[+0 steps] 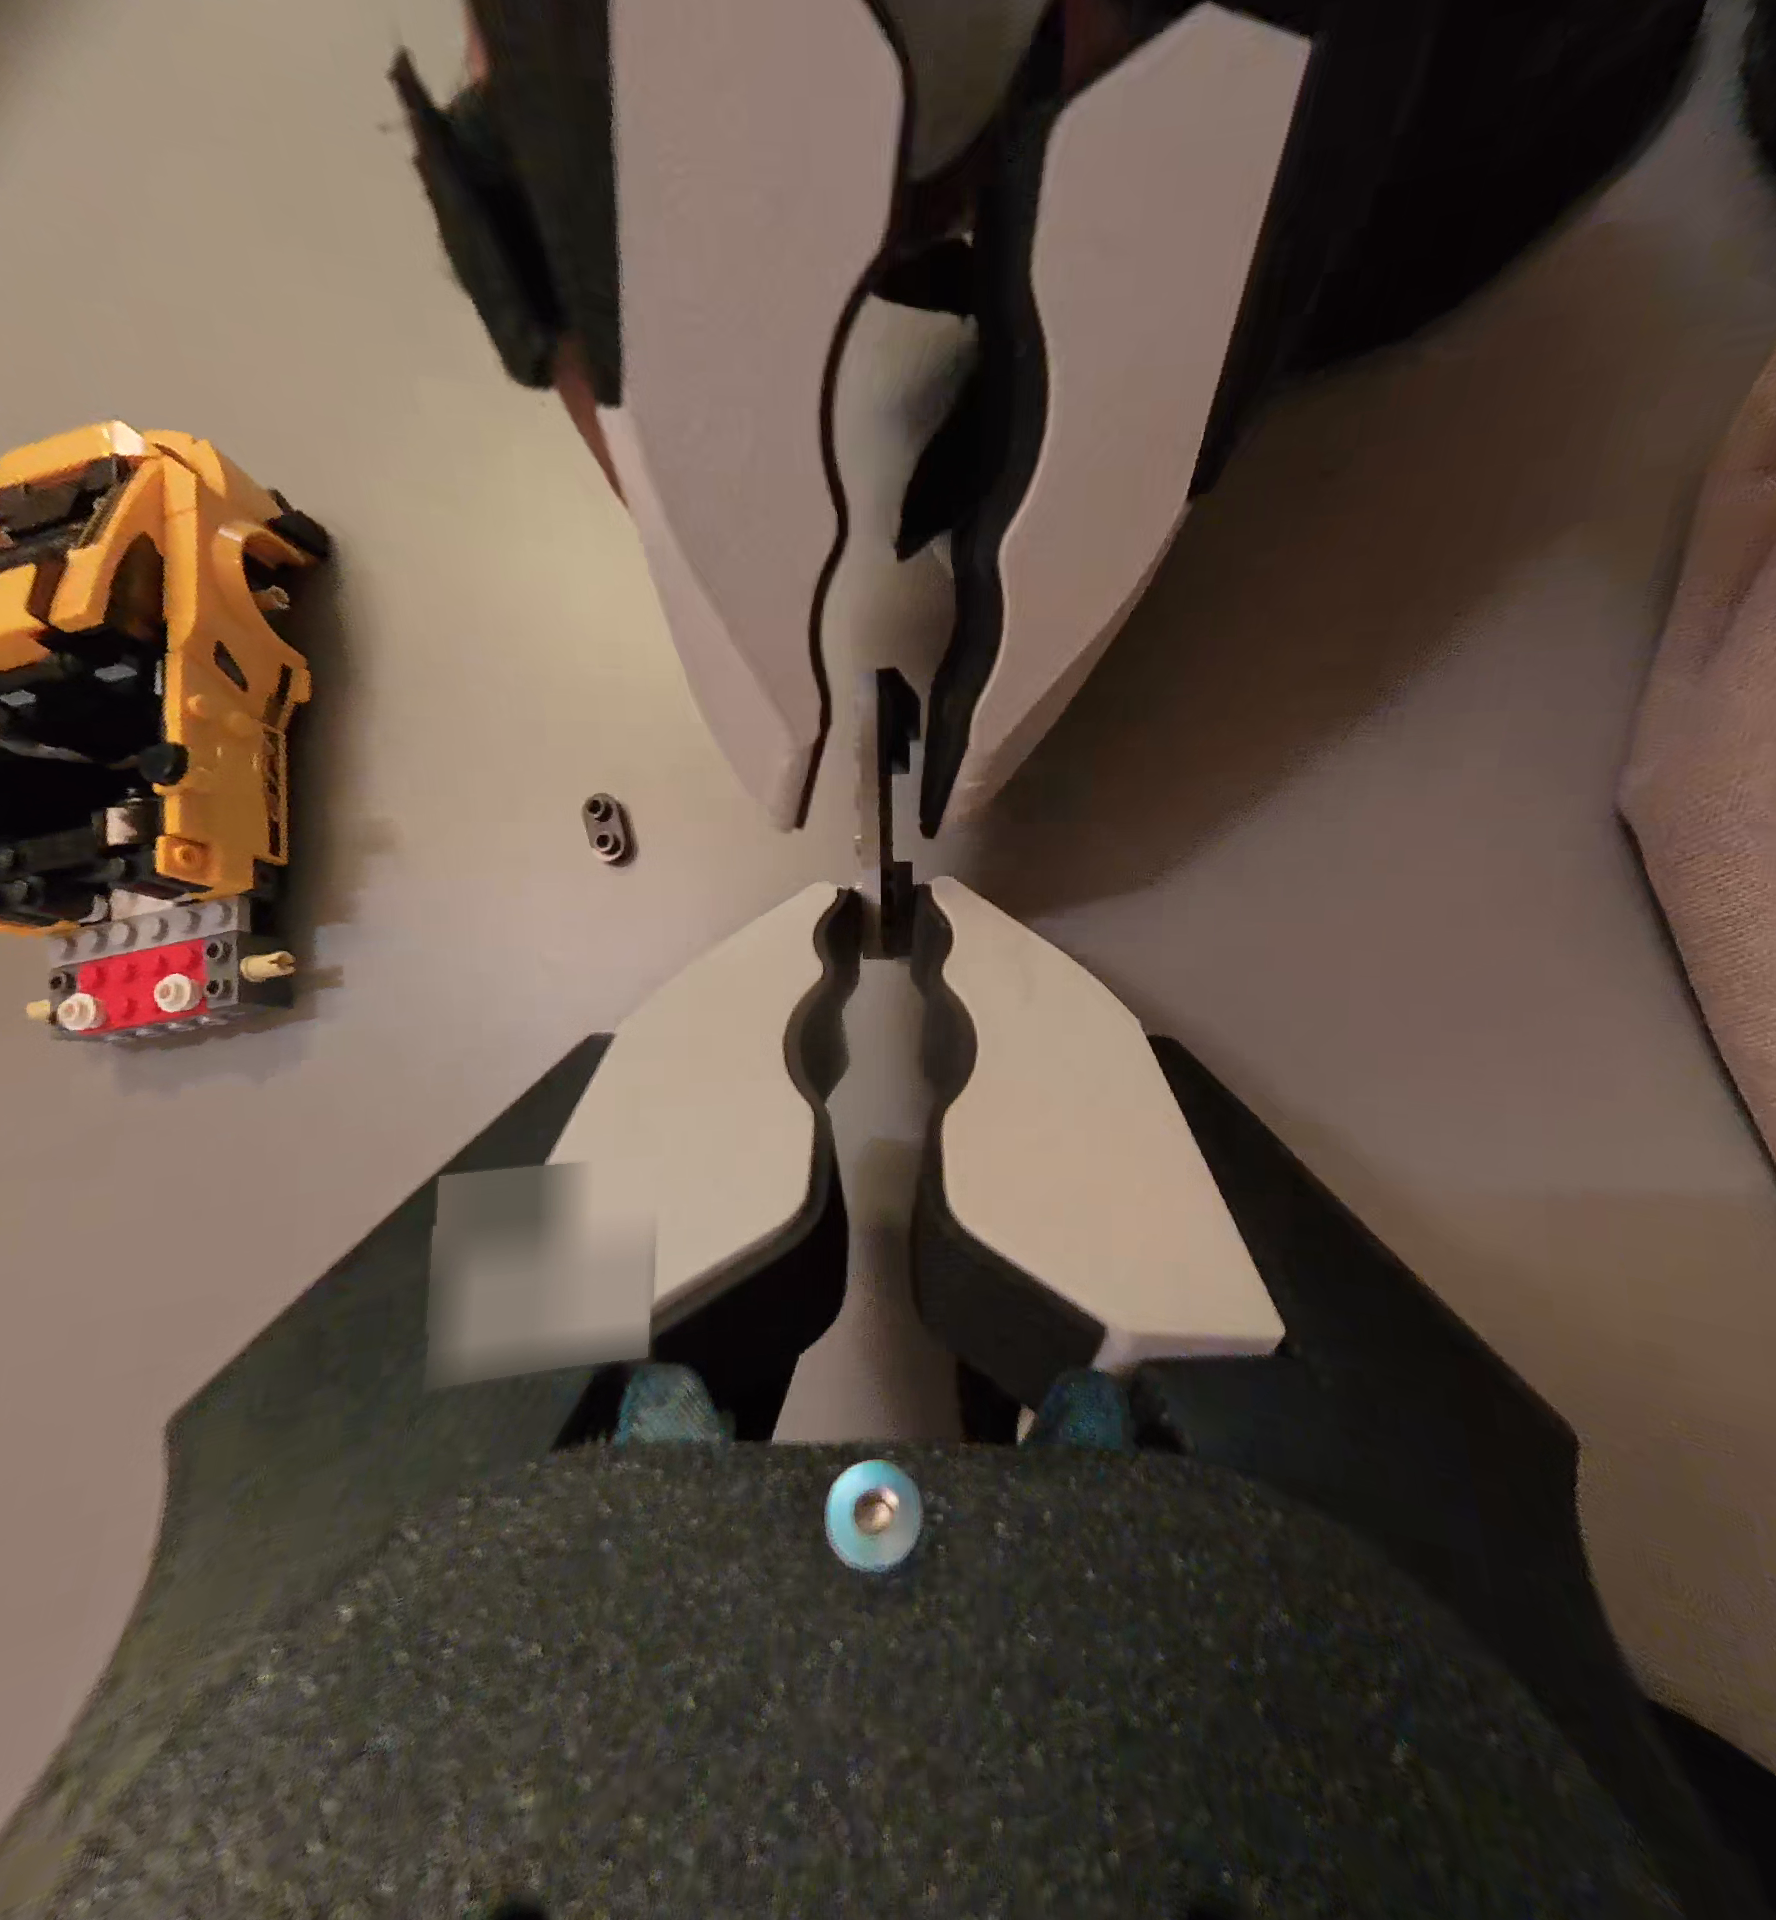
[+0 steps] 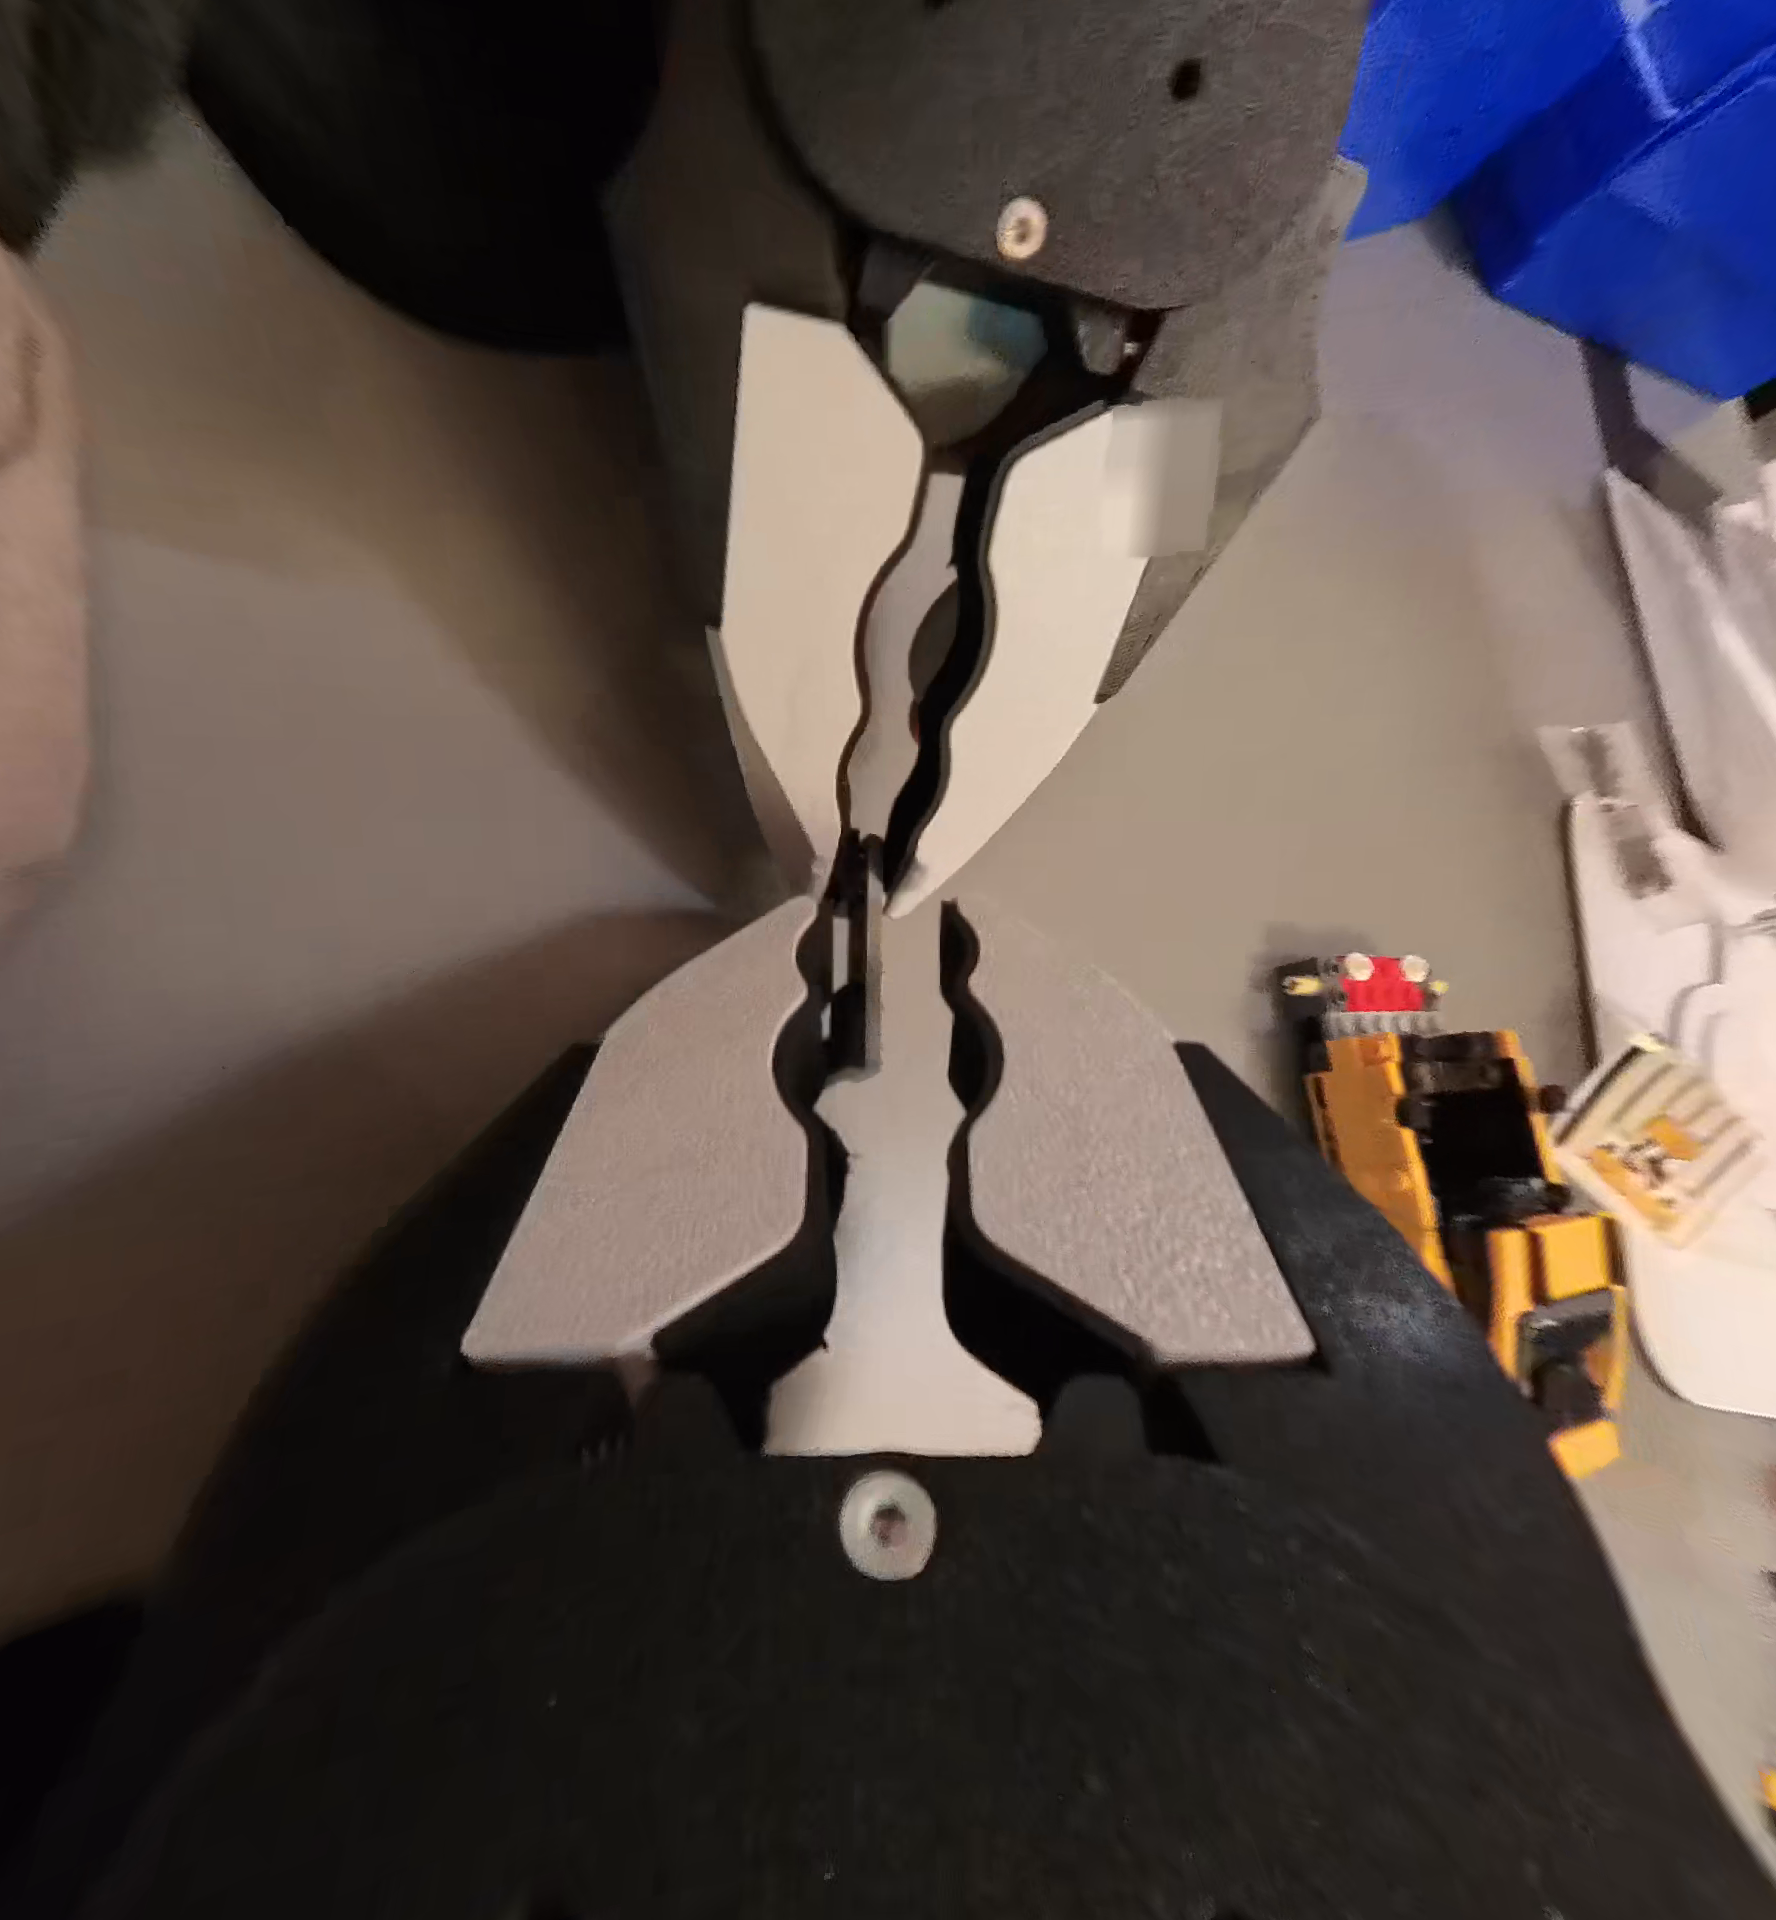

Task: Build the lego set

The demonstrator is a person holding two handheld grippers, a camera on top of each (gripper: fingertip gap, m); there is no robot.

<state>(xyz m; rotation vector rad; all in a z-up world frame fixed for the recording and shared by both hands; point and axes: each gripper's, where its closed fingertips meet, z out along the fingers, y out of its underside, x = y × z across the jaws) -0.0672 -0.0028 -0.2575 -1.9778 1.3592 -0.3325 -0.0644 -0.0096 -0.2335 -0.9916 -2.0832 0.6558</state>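
The counter (image 1: 468, 260) is the biggest thing here. On it, off to the left, rests the yellow lego car (image 1: 120, 686), half built. A tiny dark piece (image 1: 608, 828) lies near it. Above the counter, the left gripper (image 1: 889, 914) and the right gripper (image 2: 884, 935) meet tip to tip. Both sets of fingers are almost closed, pinching one thin black piece (image 1: 892, 790) between them. A good way to do this is a slow, straight push, holding both ends steady so the piece does not slip or twist.

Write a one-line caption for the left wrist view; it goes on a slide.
Two grippers meet tip to tip, left gripper pinching a small black lego piece, beside a yellow-and-black lego car on the grey table.
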